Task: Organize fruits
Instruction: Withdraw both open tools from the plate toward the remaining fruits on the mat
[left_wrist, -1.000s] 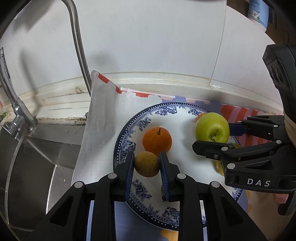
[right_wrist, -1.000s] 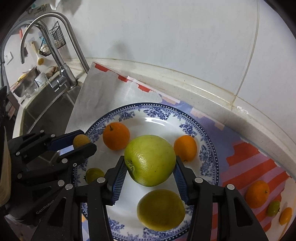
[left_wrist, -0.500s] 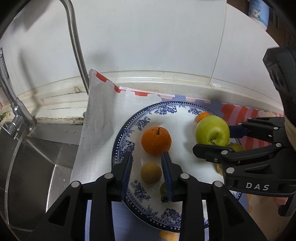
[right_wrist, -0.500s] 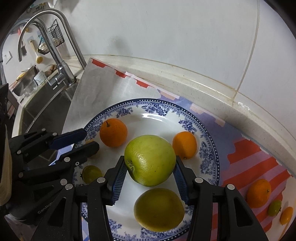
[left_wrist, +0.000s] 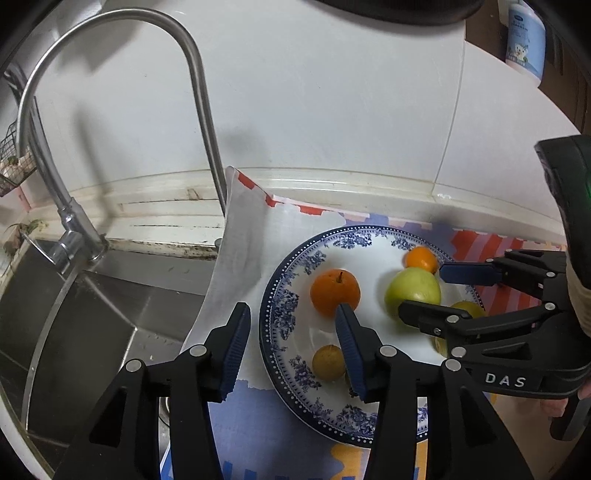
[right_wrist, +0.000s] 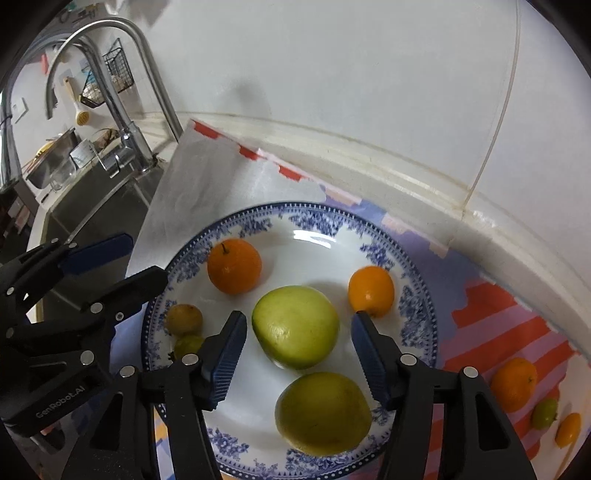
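A blue-and-white plate (left_wrist: 284, 314) (right_wrist: 413, 291) holds a green apple (right_wrist: 295, 326) (left_wrist: 413, 291), a yellow-green fruit (right_wrist: 323, 411), a large orange (right_wrist: 233, 265) (left_wrist: 335, 291), a smaller orange (right_wrist: 371, 291) (left_wrist: 421, 257), a small brownish-yellow fruit (left_wrist: 328, 362) (right_wrist: 183, 319) and a tiny green fruit (right_wrist: 187, 345). My left gripper (left_wrist: 291, 347) is open and empty, above the plate's left rim. My right gripper (right_wrist: 297, 352) is open, its jaws either side of the apple without touching it.
The plate sits on a striped cloth (right_wrist: 491, 317) on the counter. Three small fruits (right_wrist: 513, 384) lie on the cloth at the right. A steel sink (left_wrist: 74, 314) and tap (left_wrist: 199, 110) are at the left. A tiled wall stands behind.
My left gripper let go of the small brownish fruit onto the plate, opened wide and drew back. My right gripper opened and the green apple now rests on the plate.
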